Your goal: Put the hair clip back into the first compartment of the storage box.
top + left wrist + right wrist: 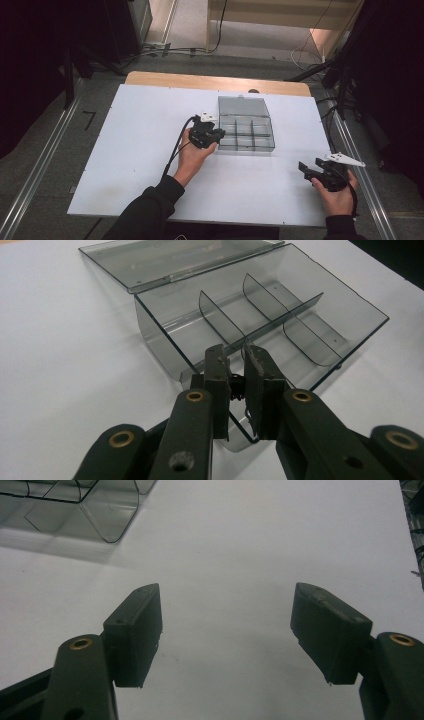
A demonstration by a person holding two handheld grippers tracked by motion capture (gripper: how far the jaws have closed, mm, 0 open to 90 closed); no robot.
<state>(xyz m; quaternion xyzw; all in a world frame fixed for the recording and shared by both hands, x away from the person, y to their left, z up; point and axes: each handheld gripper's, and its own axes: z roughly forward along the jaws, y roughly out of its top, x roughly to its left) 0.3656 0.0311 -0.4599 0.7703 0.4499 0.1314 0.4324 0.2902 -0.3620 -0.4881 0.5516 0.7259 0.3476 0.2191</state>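
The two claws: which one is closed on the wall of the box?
The left claw, at the near-left corner of the clear compartment box; its pads pinch the box's wall. The right claw stands wide open over the bare white table.

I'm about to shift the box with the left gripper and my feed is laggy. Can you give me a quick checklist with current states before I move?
1. Left gripper closed on the near wall of the smoky transparent plastic compartment box: ok, the jaws pinch the wall's edge.
2. Hinged lid open and lying flat behind the box: ok.
3. Compartments free of loose parts: ok, the dividers stand with nothing between them.
4. Right gripper away from the box: ok, it sits near the right edge of the white table, jaws open and holding nothing.
5. Left gripper's cable away from the box: ok, it trails along the forearm.
6. Grip firm enough not to slip: cannot tell.
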